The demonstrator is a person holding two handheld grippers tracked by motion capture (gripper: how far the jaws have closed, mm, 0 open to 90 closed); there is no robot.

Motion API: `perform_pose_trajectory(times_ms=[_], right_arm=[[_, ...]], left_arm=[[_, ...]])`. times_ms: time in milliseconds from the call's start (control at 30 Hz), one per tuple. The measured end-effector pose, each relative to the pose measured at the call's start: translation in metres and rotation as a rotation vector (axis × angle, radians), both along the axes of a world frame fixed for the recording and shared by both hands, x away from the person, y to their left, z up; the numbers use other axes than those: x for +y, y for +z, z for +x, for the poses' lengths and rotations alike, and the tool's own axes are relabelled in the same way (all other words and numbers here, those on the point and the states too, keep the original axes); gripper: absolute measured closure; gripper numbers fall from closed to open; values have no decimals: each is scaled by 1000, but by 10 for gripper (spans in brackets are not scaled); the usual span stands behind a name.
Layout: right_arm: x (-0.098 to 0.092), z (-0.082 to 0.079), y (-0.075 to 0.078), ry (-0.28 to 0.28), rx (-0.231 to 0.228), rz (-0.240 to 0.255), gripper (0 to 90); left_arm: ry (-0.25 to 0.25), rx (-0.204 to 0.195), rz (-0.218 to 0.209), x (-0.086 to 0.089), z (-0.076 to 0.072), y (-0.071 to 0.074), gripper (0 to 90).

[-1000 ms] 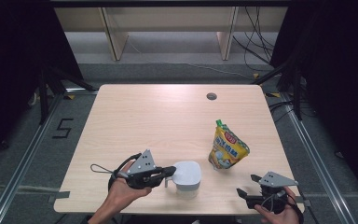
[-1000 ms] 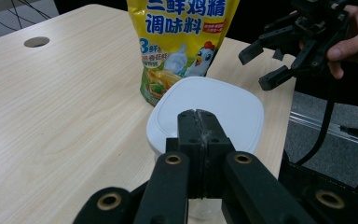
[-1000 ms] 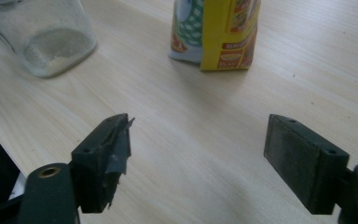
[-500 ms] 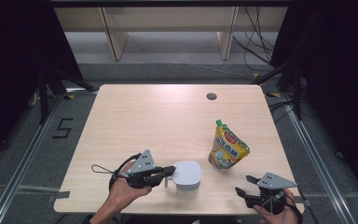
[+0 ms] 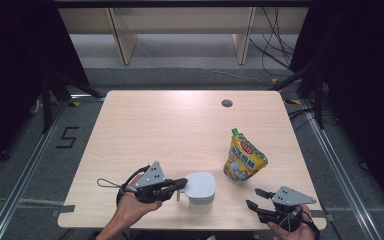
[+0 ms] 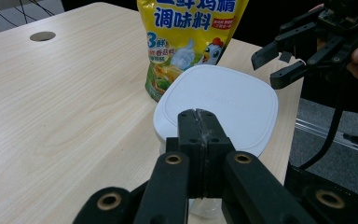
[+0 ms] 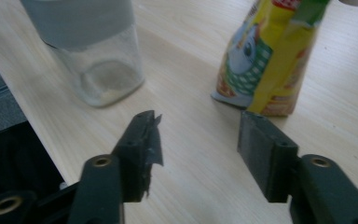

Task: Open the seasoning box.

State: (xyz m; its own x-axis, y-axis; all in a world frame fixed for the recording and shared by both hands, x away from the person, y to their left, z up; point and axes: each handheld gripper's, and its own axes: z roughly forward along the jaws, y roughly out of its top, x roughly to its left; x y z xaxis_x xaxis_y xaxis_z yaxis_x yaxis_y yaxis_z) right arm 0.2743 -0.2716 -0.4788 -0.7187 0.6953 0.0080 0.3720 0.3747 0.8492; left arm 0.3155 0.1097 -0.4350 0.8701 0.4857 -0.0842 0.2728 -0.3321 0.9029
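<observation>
High view puts my left gripper (image 5: 180, 184) at the near edge of the counter (image 5: 170, 125), its tip against the side of the white-lidded jar (image 5: 200, 186). From the left gripper view its fingers (image 6: 200, 140) are pressed together with nothing between them, resting at the rim of the lid (image 6: 219, 105); I judge they brace the jar, not grip it. The lid is on and looks seated, so the jar has not been opened. The seasoning pouch (image 5: 244, 159) stands upright just beyond the jar, toward the right edge, with its green cap (image 5: 236, 132) on and nothing touching it. My right gripper (image 5: 259, 198) hangs near the front right corner, apart from both things; its fingers (image 7: 144, 140) stand about half apart over bare wood and have just been closing on nothing. As I read it, little is done: jar steadied, pouch and lid both waiting.
</observation>
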Motion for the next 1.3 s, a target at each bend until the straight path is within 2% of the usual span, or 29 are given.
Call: perform_pose_trajectory(times_ms=[67,167,233,267,300,367,400,467,533,633,667,700,733,767,833,967,1067,1200,1300], right_arm=[[4,-3,3,4,9,14,551],[9,-3,5,29,-32,12,589],[13,-4,6,43,-13,24,615],[16,-6,7,30,-25,31,632],[17,-3,7,56,-42,35,643],[20,-4,8,54,-35,33,666],[21,-6,9,46,-13,39,673],[23,-3,9,74,-34,45,690],[24,-3,10,63,-58,34,717],[28,-3,12,85,-46,44,772],[28,-3,12,85,-46,44,772],[29,-2,13,84,-74,39,783],[31,-1,13,92,-79,48,797],[33,-1,14,101,-62,44,806],[35,0,14,97,-80,43,826],[43,3,16,125,-93,44,858],[49,6,17,142,-90,49,871],[54,8,20,151,-98,43,882],[58,9,22,164,-100,49,886]], left_arm=[[4,4,-6,0,0,0,888],[2,1,-3,0,0,0,888],[2,2,-6,1,0,0,888],[3,1,-6,1,0,-1,889],[4,-1,-4,1,0,-1,889],[3,-3,0,1,0,0,889],[4,-1,-3,1,-1,-1,889],[2,-4,2,2,0,-1,889],[2,-1,-3,1,-1,-1,889],[-3,-3,2,2,-1,-1,889],[0,-3,0,2,-2,-1,889],[-3,-3,-1,2,-1,-1,889],[-14,-10,-6,2,0,-1,889],[-15,-12,-4,2,0,-1,889],[-13,-9,-7,2,-1,-1,889],[-13,-11,-9,2,0,-2,889],[6,14,-21,2,-2,-2,889],[6,11,-22,2,-2,-3,889],[9,-8,-8,2,-4,-2,890]])
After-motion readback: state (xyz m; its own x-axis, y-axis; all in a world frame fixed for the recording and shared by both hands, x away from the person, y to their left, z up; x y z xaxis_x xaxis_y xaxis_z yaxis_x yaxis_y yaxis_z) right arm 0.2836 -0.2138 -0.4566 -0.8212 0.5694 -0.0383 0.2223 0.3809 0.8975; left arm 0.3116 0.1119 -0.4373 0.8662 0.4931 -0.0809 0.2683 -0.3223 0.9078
